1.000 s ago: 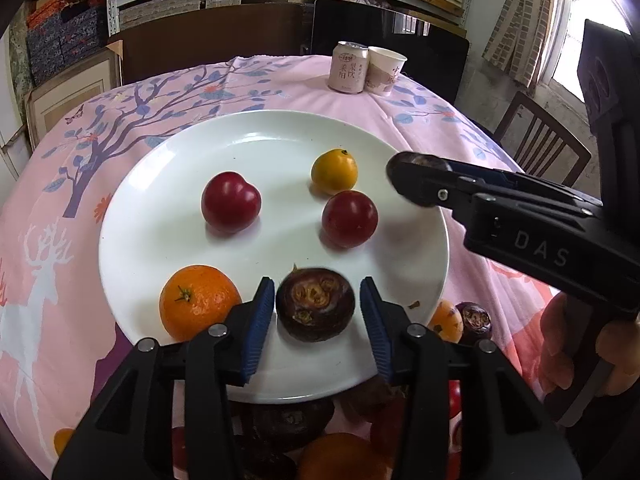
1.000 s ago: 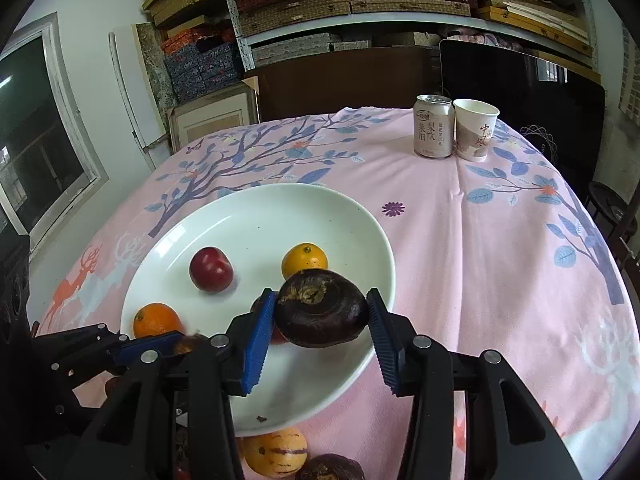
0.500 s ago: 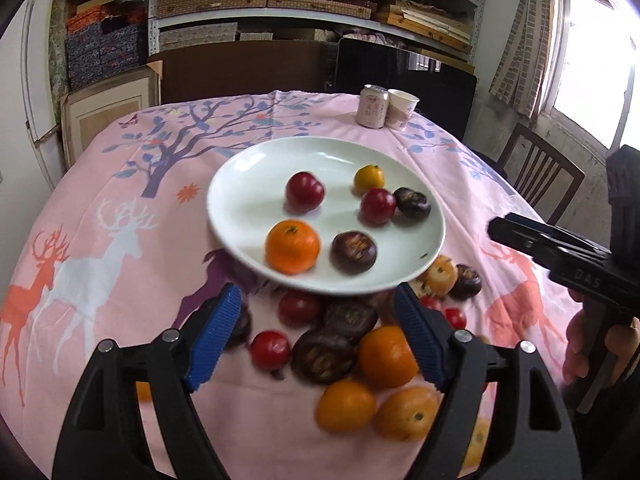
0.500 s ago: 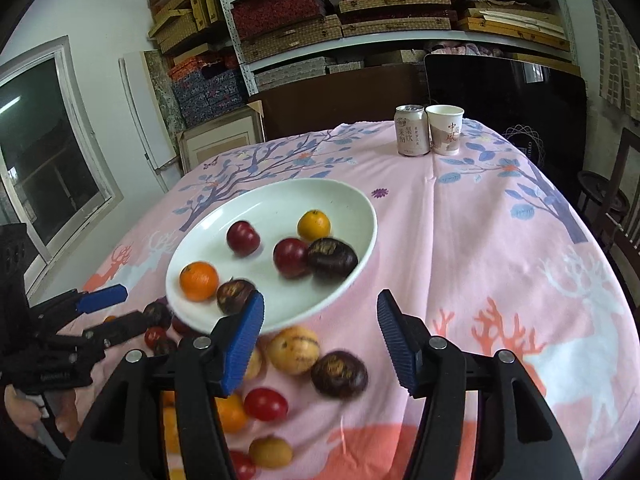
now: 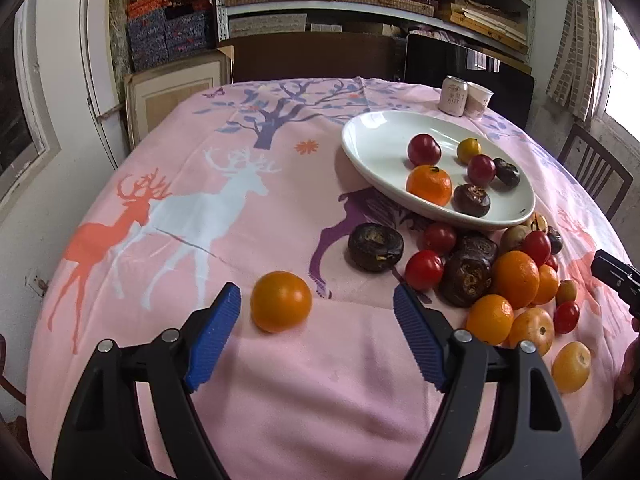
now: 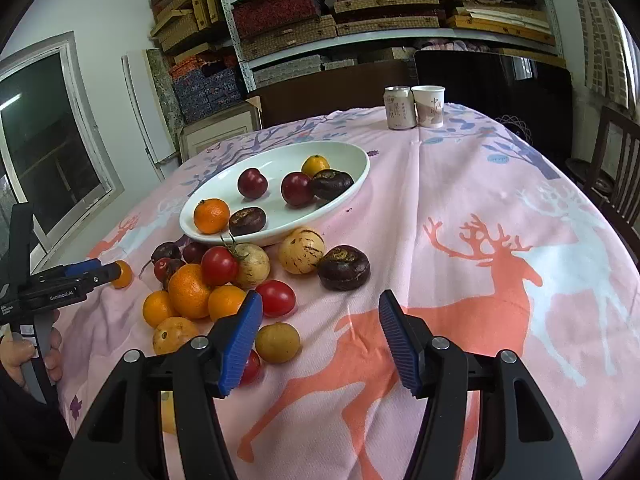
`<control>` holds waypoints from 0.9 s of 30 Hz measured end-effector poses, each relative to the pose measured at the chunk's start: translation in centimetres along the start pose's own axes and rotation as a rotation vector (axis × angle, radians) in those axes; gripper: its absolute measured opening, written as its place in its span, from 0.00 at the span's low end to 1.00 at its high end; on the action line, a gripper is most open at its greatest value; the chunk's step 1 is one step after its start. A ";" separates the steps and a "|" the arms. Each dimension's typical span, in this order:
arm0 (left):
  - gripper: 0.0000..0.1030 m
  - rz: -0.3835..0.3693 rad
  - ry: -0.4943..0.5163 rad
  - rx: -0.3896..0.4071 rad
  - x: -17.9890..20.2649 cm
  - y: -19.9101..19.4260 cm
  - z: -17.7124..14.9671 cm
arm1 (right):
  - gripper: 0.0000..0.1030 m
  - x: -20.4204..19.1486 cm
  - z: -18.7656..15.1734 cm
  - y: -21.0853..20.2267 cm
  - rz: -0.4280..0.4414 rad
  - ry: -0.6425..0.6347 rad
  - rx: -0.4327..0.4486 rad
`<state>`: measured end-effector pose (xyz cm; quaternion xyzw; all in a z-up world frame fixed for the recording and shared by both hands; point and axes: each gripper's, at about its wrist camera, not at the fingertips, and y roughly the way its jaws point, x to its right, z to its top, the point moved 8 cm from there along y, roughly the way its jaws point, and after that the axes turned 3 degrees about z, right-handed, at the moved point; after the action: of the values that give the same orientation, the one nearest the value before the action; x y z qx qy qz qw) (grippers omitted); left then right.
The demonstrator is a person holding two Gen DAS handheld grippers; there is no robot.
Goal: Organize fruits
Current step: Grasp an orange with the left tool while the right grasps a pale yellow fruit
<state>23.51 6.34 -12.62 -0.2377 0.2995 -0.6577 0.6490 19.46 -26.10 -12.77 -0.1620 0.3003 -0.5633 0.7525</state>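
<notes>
The white plate is serving as the landmark here, and it is holding six fruits: one orange mandarin, one small yellow-orange citrus, two dark red plums and two dark brown water-chestnut-like fruits. So the sorting looks partly done, with more left than finished, since a loose heap is lying on the pink tablecloth just in front of the plate. In that heap, counting from the right wrist view, roughly five orange or yellow citrus, about four red tomatoes, two or three pale speckled fruits and several dark brown ones are showing; some are hiding behind others, so the count is only approximate. One dark brown fruit is sitting apart at the heap's right edge, and one lone orange fruit is lying well away from the plate on its left. The left gripper is hovering with its jaws spread wide and empty, the lone orange fruit lying just ahead of its left pad, untouched. The right gripper is likewise spread and gripping nothing, pointing at bare cloth near the heap. A can and a paper cup are standing beyond the plate.
</notes>
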 end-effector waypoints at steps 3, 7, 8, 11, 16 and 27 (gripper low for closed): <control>0.74 0.061 0.032 -0.007 -0.8 0.9 0.1 | 0.59 0.4 -0.1 0.3 0.008 0.031 -0.014; 0.65 0.042 0.013 -0.077 -1.3 2.9 -0.2 | 0.59 0.3 -0.2 0.4 0.009 0.031 -0.019; 0.61 0.031 0.018 -0.088 -1.1 3.1 -0.3 | 0.59 0.3 -0.2 0.4 0.010 0.031 -0.018; 0.37 0.013 0.020 -0.118 -0.8 3.7 -0.7 | 0.59 0.3 -0.3 0.6 0.017 0.036 -0.025; 0.36 -0.026 0.001 -0.054 -0.4 2.4 -0.4 | 0.59 0.2 -0.3 0.6 0.025 0.033 -0.027; 0.36 -0.115 0.048 -0.003 3.8 0.2 -1.3 | 0.59 -4.8 -3.7 0.0 0.172 -0.106 -0.145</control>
<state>22.59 2.70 -14.02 -0.2395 0.3021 -0.6989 0.6024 16.24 -21.19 -14.33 -0.2193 0.3126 -0.4642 0.7992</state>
